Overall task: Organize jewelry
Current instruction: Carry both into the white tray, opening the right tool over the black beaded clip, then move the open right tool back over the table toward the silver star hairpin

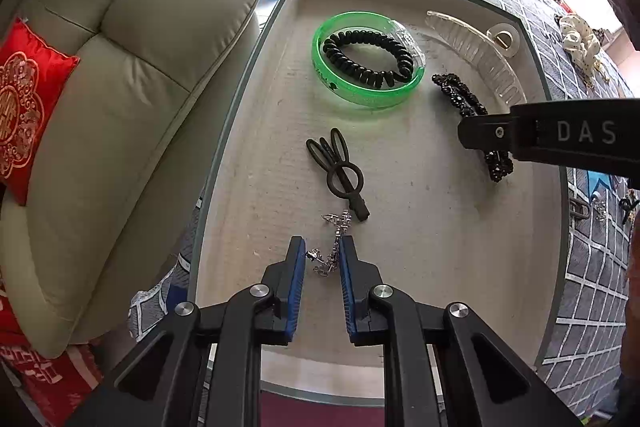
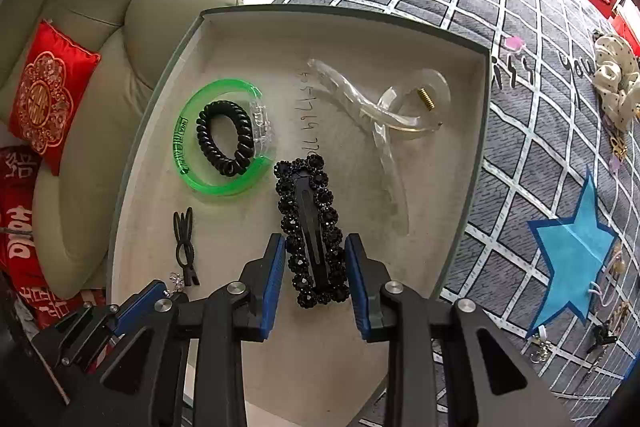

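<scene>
Left tool (image 1: 320, 251) spread around the silver chain (image 1: 332, 247); right tool (image 2: 316, 259) spread, straddling the beaded clip (image 2: 310, 227). Only the right view shows the clip whole, inside the tray (image 2: 476, 131) by the green bangle (image 2: 188, 163).

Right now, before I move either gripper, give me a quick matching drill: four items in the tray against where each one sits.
Items:
1. black coil hair tie
2. beaded black clip
3. silver chain
4. clear claw clip

Places:
A. between the left gripper's fingers
B. at the tray's far right
C. inside the green bangle
D. between the right gripper's fingers

Pairs: 1-C, 2-D, 3-A, 4-B
</scene>
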